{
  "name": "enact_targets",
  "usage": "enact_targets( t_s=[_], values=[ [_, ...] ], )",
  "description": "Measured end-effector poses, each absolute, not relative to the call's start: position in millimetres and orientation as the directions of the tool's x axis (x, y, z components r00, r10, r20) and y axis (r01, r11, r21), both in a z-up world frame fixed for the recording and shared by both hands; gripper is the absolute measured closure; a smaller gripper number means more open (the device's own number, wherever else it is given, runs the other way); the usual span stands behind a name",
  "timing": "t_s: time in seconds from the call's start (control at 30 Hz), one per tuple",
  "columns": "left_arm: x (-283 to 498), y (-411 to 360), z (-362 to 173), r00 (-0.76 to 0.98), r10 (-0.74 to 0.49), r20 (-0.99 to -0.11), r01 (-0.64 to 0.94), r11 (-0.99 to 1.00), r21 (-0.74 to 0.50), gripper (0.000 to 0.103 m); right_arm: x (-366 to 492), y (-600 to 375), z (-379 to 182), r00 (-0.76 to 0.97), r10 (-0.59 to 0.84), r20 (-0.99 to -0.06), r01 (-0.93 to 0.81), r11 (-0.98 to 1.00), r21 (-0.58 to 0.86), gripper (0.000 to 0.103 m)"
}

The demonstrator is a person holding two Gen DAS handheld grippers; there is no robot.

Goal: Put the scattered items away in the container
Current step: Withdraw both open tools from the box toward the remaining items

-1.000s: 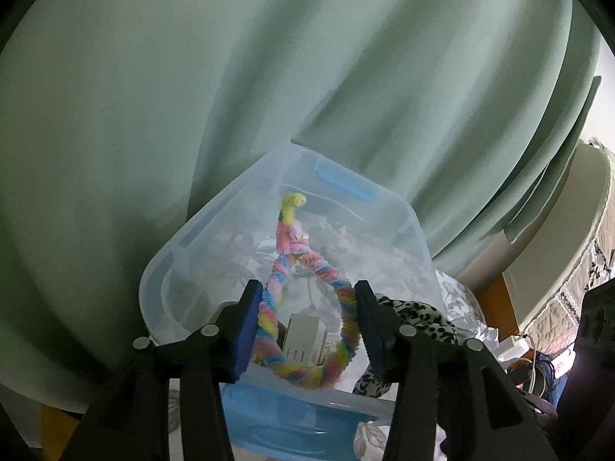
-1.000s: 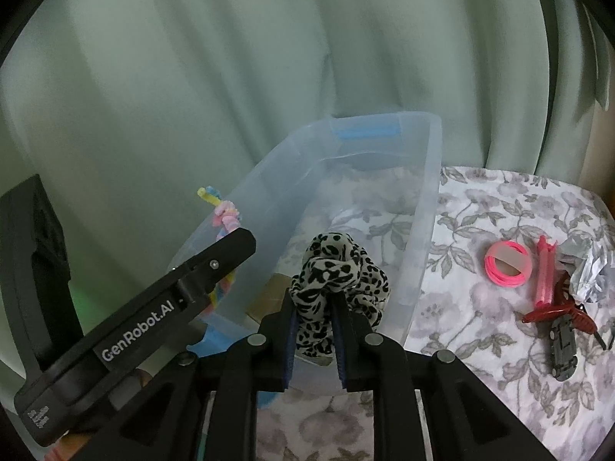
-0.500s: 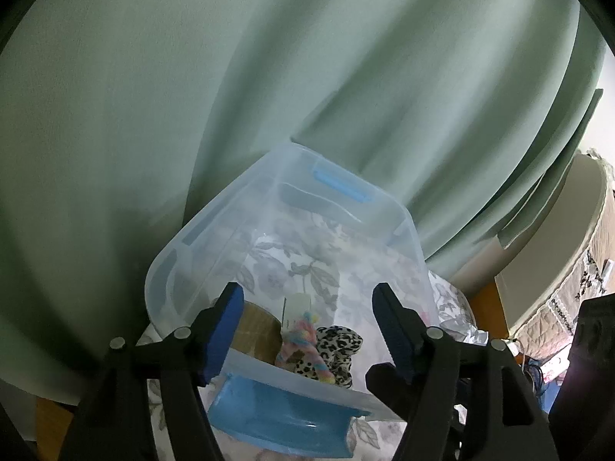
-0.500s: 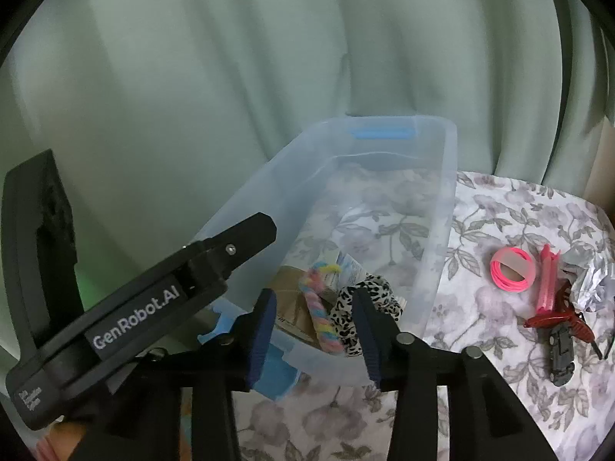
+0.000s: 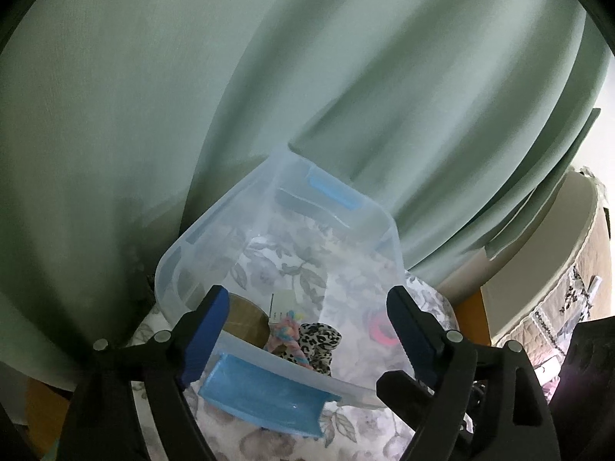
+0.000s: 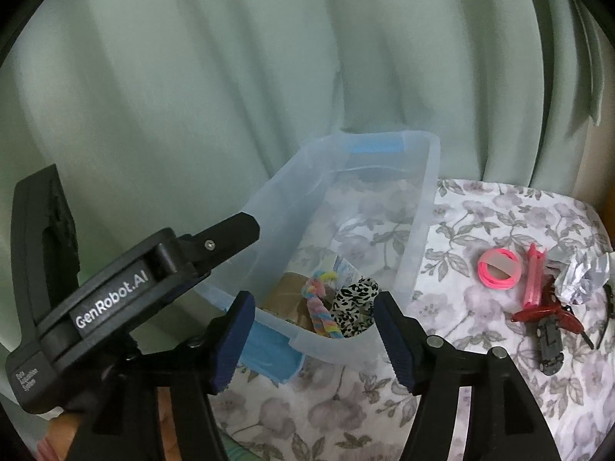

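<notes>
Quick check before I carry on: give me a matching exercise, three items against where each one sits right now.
Items:
1. leopard-print scrunchie
2. pink hair ties
3. rainbow braided cord

Places:
A. on the floral cloth, right of the bin
B. in the clear bin, against the scrunchie's left side
C. in the bin's near end, beside the cord

Pairs: 1-C, 2-A, 3-B

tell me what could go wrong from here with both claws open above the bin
The left claw and right claw hang close together over the clear bin, so they might bump as they pull away. The pink rings, pink clip and red clip lie bunched together, so a grab may snag a neighbour.
</notes>
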State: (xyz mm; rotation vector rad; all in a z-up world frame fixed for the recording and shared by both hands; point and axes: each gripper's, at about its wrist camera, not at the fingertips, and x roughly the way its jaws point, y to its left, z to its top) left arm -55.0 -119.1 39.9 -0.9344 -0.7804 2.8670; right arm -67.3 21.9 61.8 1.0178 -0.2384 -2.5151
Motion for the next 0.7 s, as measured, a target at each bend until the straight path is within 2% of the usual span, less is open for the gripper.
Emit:
enact_targets(
  t_s=[0.37, 0.53, 0.7],
  values=[
    [-32.8, -85.2, 77.9, -0.843, 0.182, -0.506, 0.053, -0.909, -0.414, 0.018, -41.1, 55.6, 91.9, -0.719, -0.431, -0.545, 0.279, -0.897, 0.342, 0.029],
    [-24.3, -65.0, 91.6, -0.848, 0.200, -0.490, 0.006, -0.923, -0.386, 0.017, -27.3, 76.1, 104.3, -0.758, -0.412, -0.507, 0.253, -0.901, 0.354, 0.022],
    [-18.3, -49.7, 101.5, -0.854, 0.200, -0.481, -0.021, -0.936, -0.352, 0.017, -18.1, 95.4, 107.8, -0.777, -0.396, -0.489, 0.221, -0.899, 0.378, 0.021]
  ],
)
